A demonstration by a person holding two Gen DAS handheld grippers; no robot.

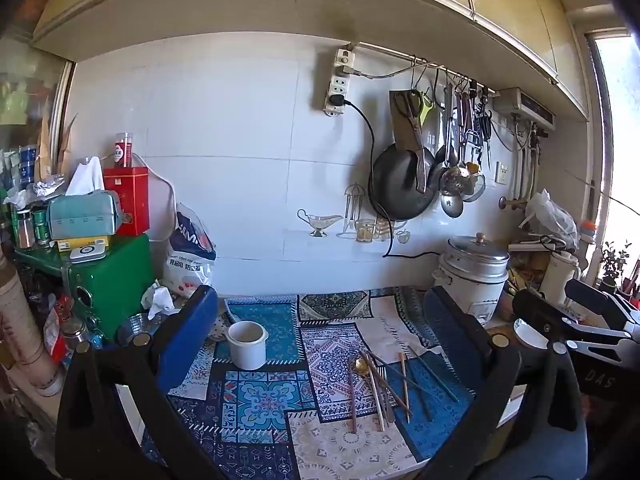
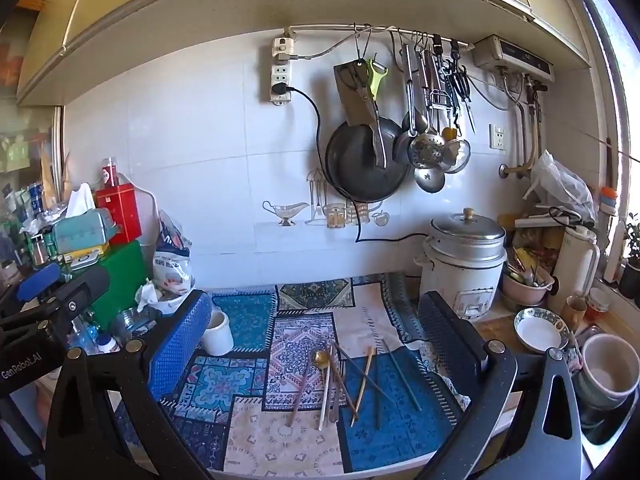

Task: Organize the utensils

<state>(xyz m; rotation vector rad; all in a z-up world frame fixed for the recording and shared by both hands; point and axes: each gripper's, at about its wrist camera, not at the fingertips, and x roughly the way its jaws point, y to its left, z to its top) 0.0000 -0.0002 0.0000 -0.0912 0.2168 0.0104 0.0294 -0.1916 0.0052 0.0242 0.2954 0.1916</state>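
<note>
Blue-padded left gripper (image 1: 320, 320) and right gripper (image 2: 316, 316) both spread, hovering above patterned cloth (image 2: 280, 440); chopsticks (image 2: 362, 384) lower centre, white cup (image 1: 247, 344) left.

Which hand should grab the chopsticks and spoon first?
Probably the right. The utensil pile lies almost centered between the open right gripper fingers, while in the left gripper view it sits toward the right finger. The white cup is nearer the left.

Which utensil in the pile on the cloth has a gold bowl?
The gold spoon, on the left side of the pile. It alone shows a round gold bowl at its far end; the rest look like plain chopsticks or thin straight sticks.
</note>
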